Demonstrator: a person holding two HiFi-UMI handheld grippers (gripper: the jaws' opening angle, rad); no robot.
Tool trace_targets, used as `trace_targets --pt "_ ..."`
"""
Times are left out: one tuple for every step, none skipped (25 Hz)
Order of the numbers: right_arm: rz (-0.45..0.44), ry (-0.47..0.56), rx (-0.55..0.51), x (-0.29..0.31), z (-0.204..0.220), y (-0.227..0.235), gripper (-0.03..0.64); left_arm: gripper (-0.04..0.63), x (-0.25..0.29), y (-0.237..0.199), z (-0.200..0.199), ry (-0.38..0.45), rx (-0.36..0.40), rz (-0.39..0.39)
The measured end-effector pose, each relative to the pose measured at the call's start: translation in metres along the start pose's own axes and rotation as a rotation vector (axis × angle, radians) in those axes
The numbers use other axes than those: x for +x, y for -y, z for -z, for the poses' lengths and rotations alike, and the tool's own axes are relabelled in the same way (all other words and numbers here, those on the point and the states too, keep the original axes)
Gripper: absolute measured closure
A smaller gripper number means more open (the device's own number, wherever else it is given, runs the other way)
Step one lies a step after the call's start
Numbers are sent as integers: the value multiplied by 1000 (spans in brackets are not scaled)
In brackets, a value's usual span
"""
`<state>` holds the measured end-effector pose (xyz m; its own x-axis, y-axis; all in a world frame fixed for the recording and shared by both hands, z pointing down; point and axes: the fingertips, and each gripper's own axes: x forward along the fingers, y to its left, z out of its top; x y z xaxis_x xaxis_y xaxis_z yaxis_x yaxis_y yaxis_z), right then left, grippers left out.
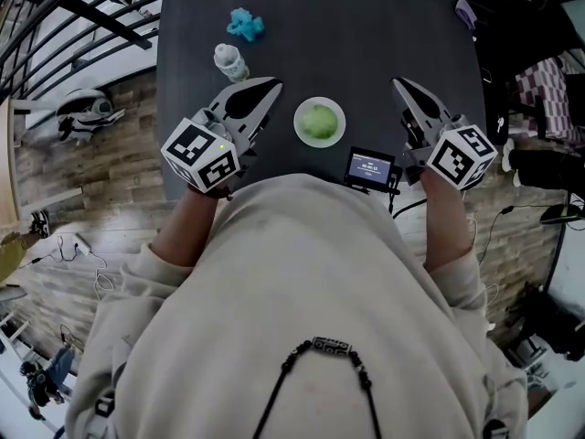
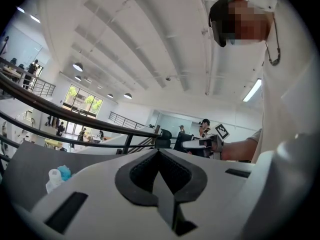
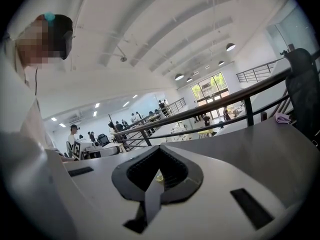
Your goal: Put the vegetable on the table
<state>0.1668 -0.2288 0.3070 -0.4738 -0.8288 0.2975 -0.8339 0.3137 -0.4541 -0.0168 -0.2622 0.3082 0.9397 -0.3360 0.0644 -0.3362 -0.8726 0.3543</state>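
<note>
Dark table (image 1: 384,53). Left gripper (image 1: 272,85) and right gripper (image 1: 399,84) reach out over it, tips leaning slightly inward. Both are pressed together with nothing pinched.

A white bowl (image 1: 298,122) sits on the table between them. The vegetable (image 1: 319,122) is in the bowl, not yet on the table. It lies to the right of the left jaws, behind their tip. Left looks nearer.

Vegetable is green and roundish; no long axis or pointing end can be made out.
</note>
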Motion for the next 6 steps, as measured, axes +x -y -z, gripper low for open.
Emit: trace_targets --pt "-1 -3 2 -2 0 3 601 589 3 3 1 -4 0 2" --pt "-4 -6 3 -5 1 7 601 589 8 7 2 -9 5 4" --pt "-7 -7 4 -10 1 12 601 589 13 12 5 -13 13 4" --pt "-10 -7 3 -15 2 17 601 589 18 18 8 -17 19 4" --pt "-13 -7 3 -21 2 22 601 589 23 24 11 -21 24 4" --pt "-17 -6 2 -26 3 27 601 589 28 30 14 -24 28 4"
